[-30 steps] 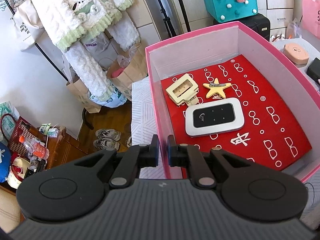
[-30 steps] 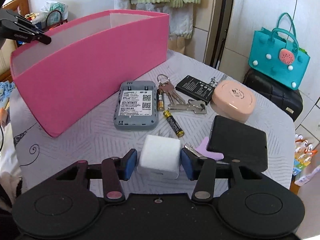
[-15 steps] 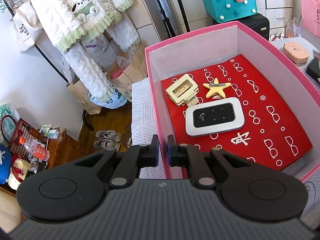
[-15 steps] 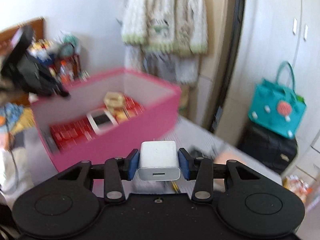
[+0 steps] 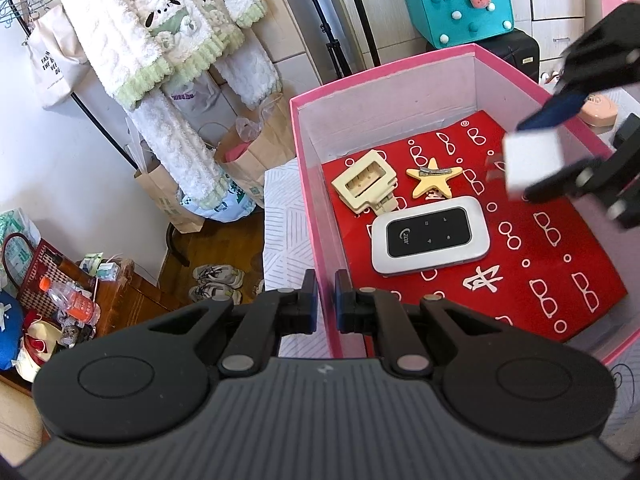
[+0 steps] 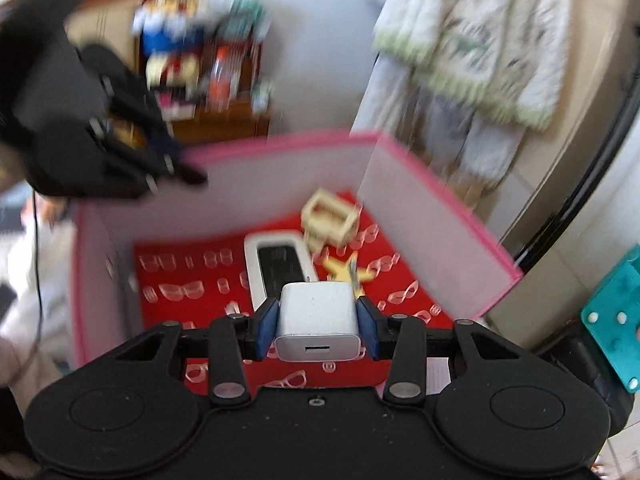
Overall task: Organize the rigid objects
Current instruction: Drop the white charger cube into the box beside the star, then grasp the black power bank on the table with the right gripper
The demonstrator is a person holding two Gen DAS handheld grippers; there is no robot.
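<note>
Charger (image 6: pixel 318 322): white cube with a port on its near face, clamped squarely between the blue pads (image 6: pixel 266 330) of the right gripper (image 6: pixel 318 330), carried in the air over the open pink box (image 5: pixel 310 208). Right view is motion-blurred; grip looks centred on the cube's flat sides, so slip seems unlikely.

Beyond the right jaws, on the box's red liner (image 5: pixel 560 280): white pocket router (image 5: pixel 430 240) straight ahead, star clip (image 5: pixel 434 176) just past the right fingertip, cream claw clip (image 5: pixel 366 180) farther out.

Left gripper (image 5: pixel 325 306): jaws nearly together and pinching the near wall of the box, one finger inside, one outside. Judged to be steadying the box.

Step in hand: setting the charger down inside. To do it well, steer to the bare liner left of the jaws, clear of the router and clips; lower until the cube nearly touches before parting the jaws, so it does not tumble onto the router; keep the fingers off the box walls; lift straight out.

Writing: router face bears a small logo, roughly "ZDX", uncertain. Tote bag (image 5: pixel 54 62) far left beyond the left jaws has printed lines, not legible. Liner shows white glasses motifs and one character-like mark.
</note>
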